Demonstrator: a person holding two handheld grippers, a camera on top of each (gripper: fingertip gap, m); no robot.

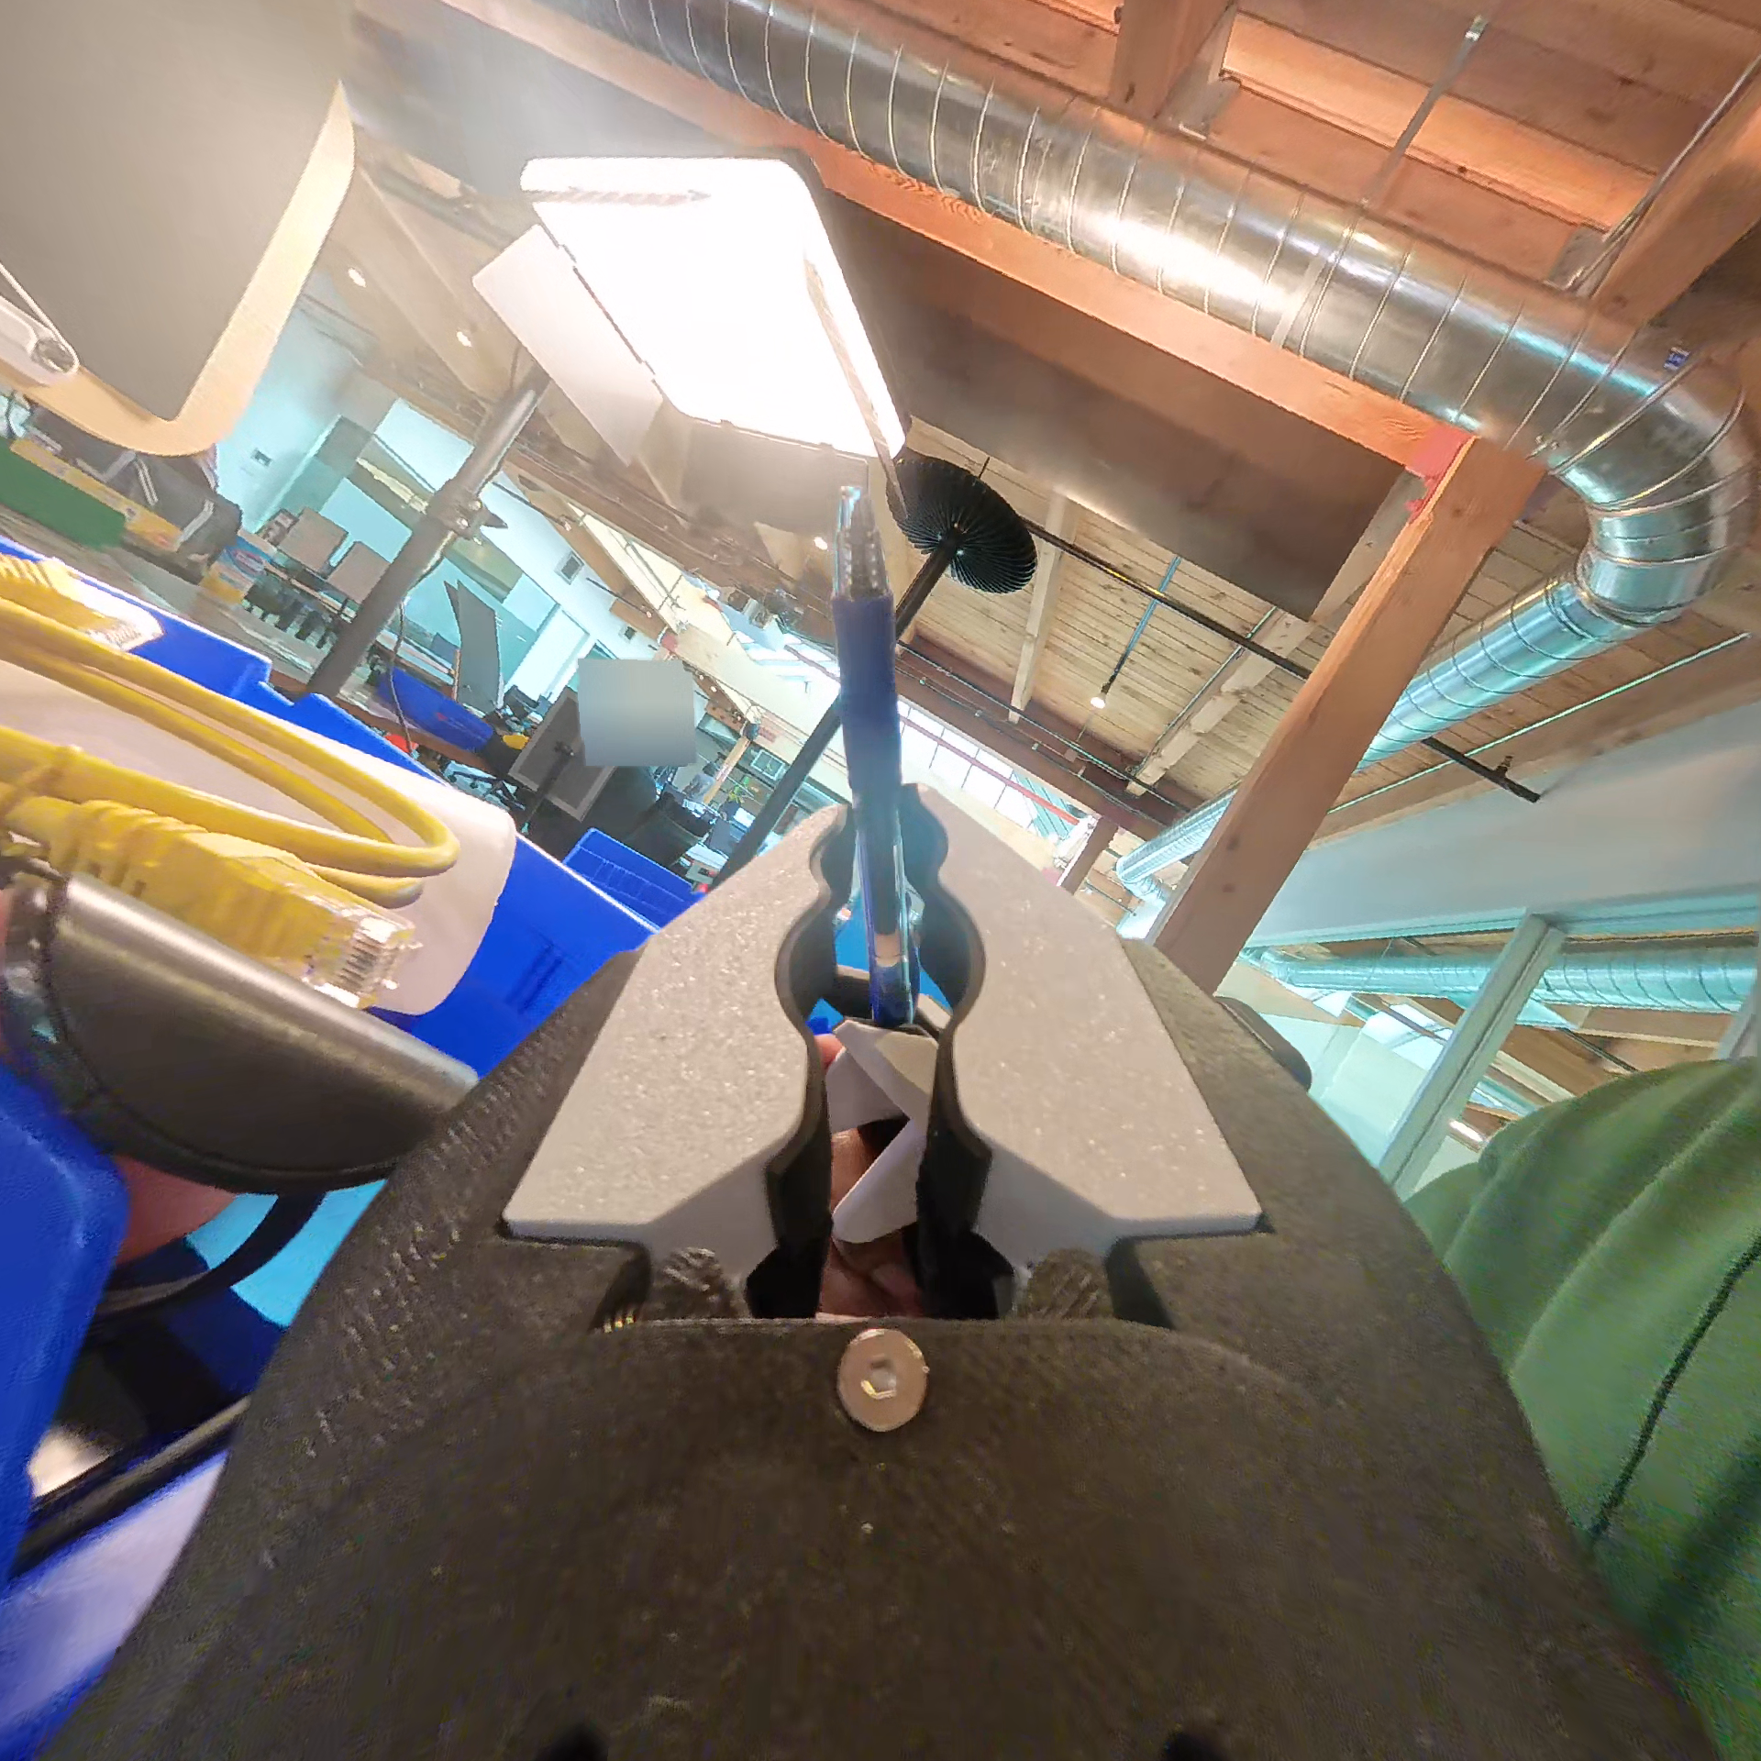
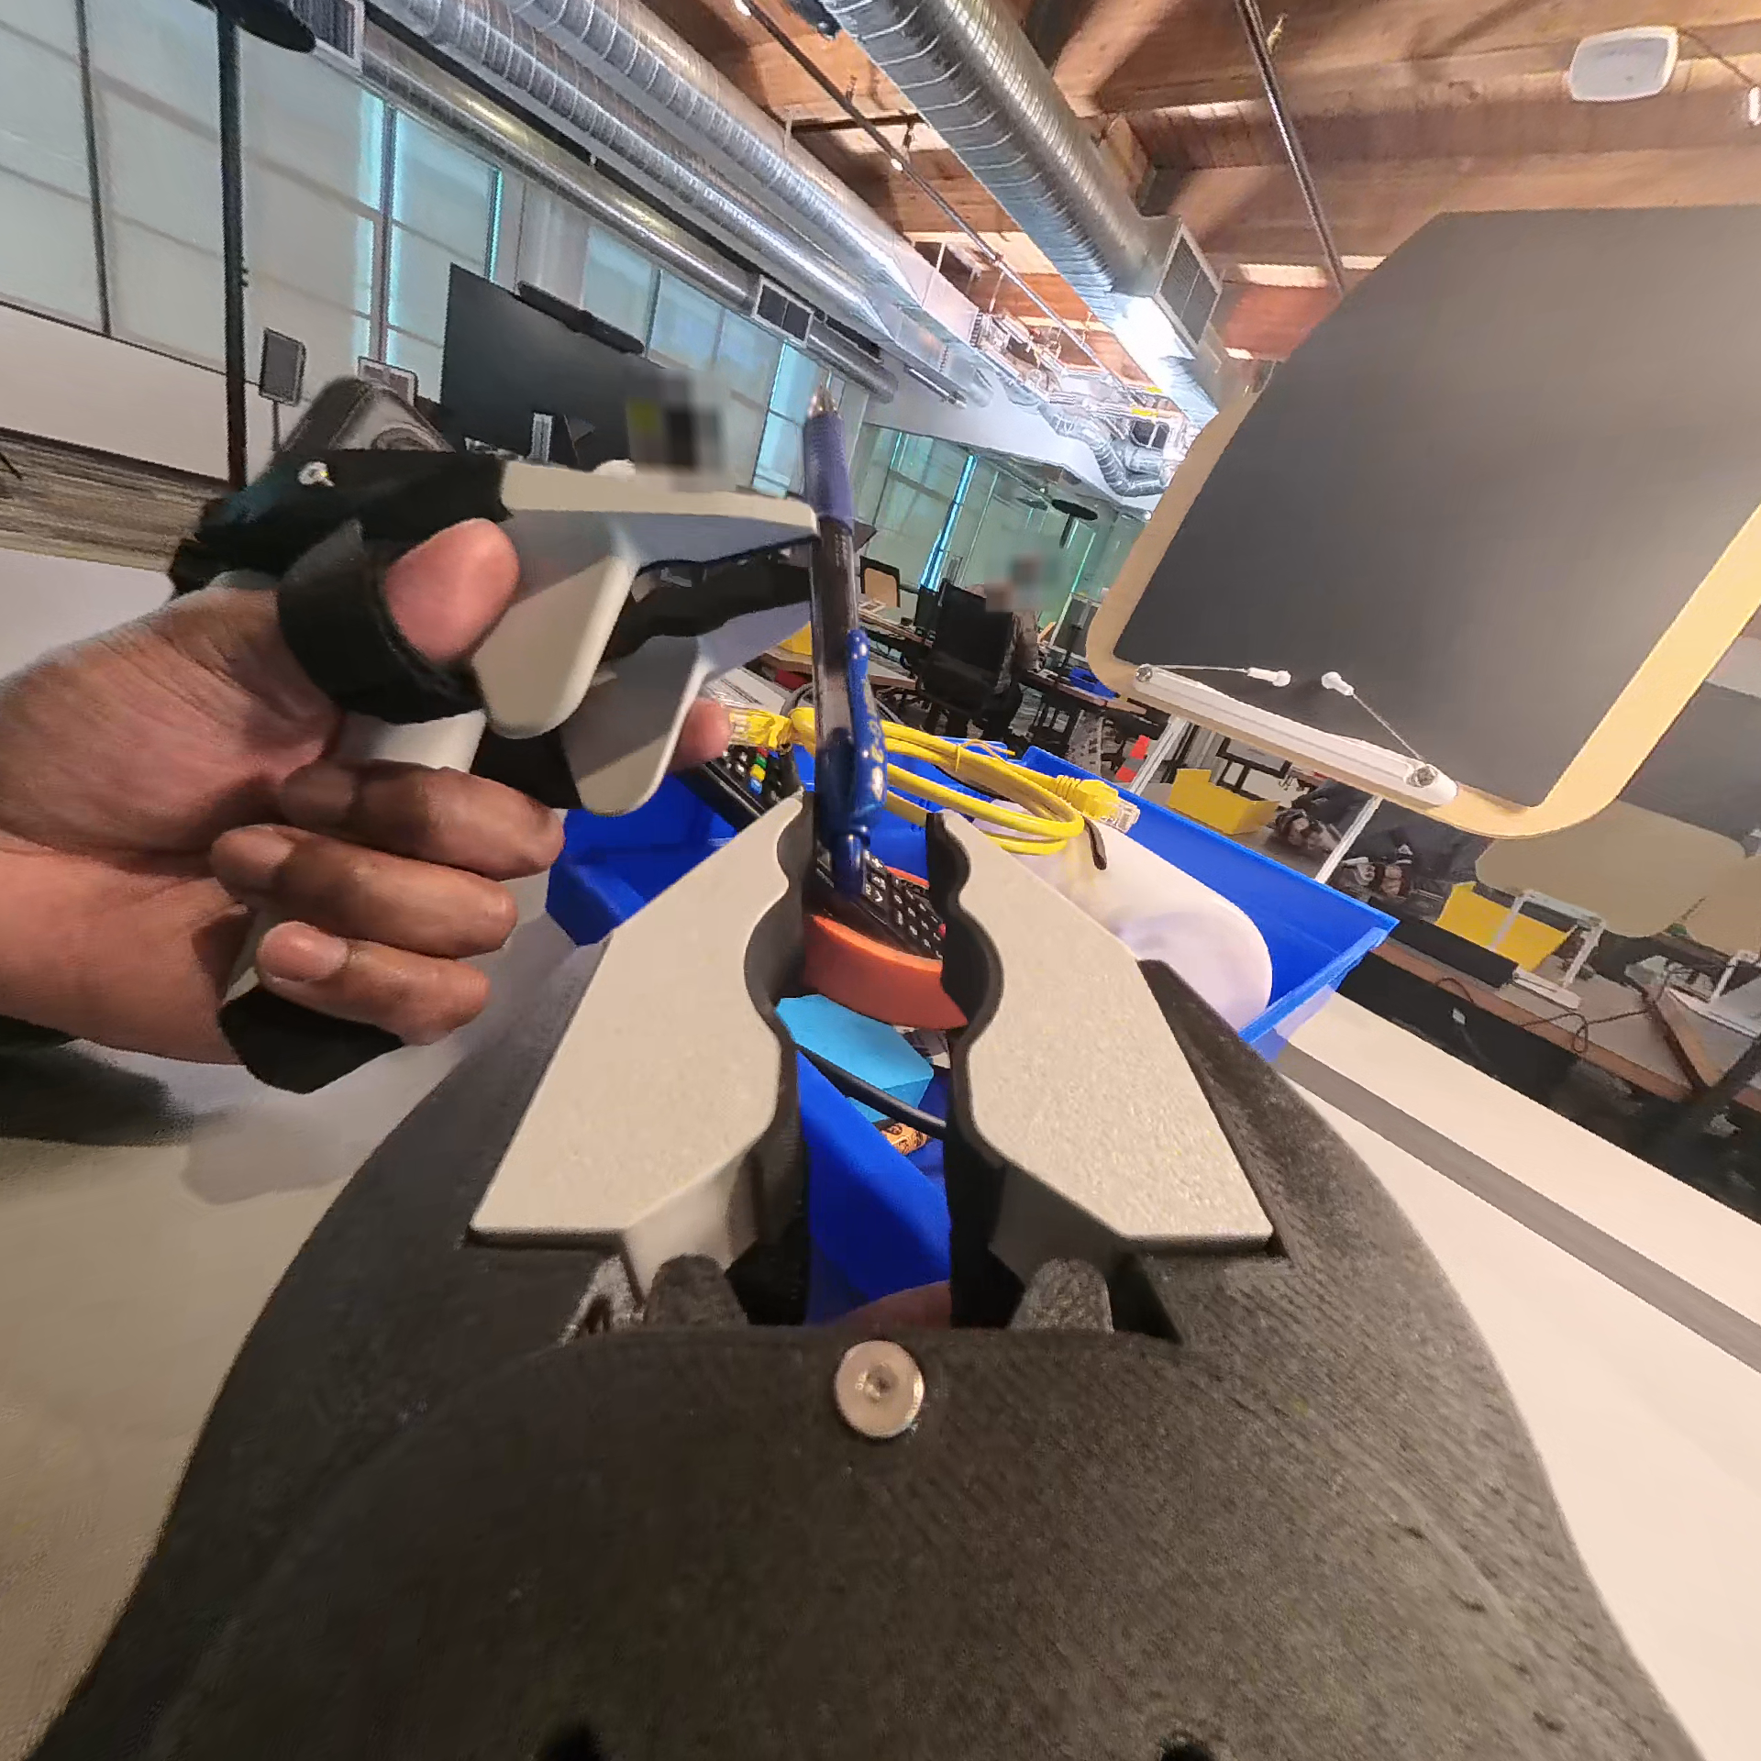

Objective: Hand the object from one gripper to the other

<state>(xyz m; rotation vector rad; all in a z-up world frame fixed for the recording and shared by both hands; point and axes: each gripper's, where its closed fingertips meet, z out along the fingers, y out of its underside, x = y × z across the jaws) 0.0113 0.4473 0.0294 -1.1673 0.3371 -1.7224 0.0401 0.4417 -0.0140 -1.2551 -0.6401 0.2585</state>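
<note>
While the left gripper (image 1: 879, 839) pinched the pen (image 1: 869, 724) upright, its lower end hung between the right gripper's (image 2: 858, 839) spread fingers.

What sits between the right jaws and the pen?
Nothing visible. The left gripper holds the blue pen upright by its middle, and the pen's lower end already hangs at the mouth of the open right gripper.
</note>
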